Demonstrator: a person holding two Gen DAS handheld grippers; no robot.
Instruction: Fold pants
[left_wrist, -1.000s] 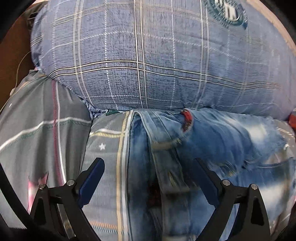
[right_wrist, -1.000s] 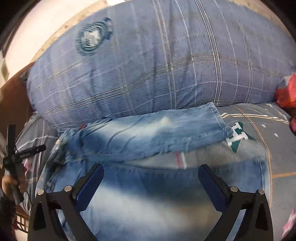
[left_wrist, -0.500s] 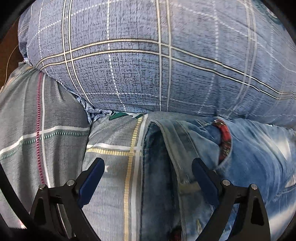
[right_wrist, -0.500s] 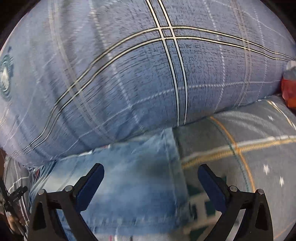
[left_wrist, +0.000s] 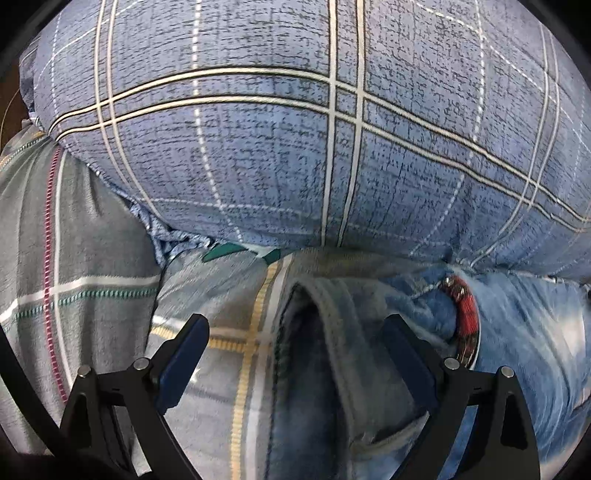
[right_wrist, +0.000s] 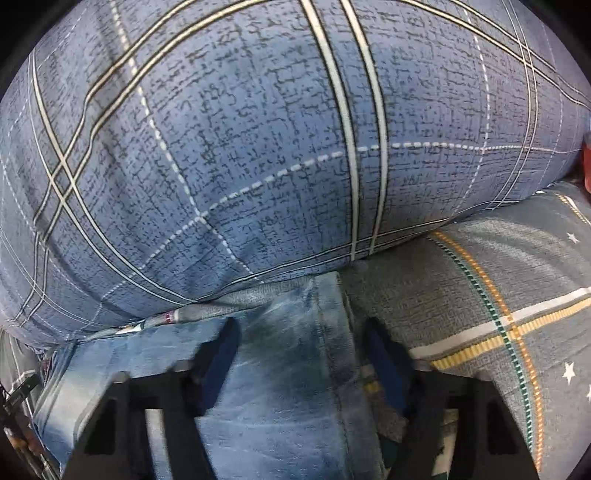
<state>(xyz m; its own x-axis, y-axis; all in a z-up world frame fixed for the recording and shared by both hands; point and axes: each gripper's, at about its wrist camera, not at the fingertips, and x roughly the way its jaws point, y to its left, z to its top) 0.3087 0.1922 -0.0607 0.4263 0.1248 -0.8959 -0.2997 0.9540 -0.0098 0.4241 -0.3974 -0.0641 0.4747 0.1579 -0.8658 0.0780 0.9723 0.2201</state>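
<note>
The blue jeans (left_wrist: 524, 332) lie on a grey plaid bedspread (left_wrist: 92, 295) against a big blue plaid pillow (left_wrist: 295, 147). In the left wrist view my left gripper (left_wrist: 295, 350) is open, its jaws astride the waistband (left_wrist: 332, 332), which stands up in a fold; a red tag (left_wrist: 466, 314) shows beside the right finger. In the right wrist view my right gripper (right_wrist: 299, 354) is partly closed, its jaws on either side of the hem end of a jeans leg (right_wrist: 295, 387). Whether the pads press the denim is blurred.
The pillow (right_wrist: 258, 147) fills the upper half of both views and overhangs the far edge of the jeans. The bedspread (right_wrist: 498, 295) extends to the right. A red object (right_wrist: 586, 162) sits at the far right edge. The other gripper's tool (right_wrist: 18, 391) shows at far left.
Both grippers moved forward and down toward the jeans at the pillow. The right gripper's jaws narrowed from wide open around the leg hem. The left stayed wide open.
</note>
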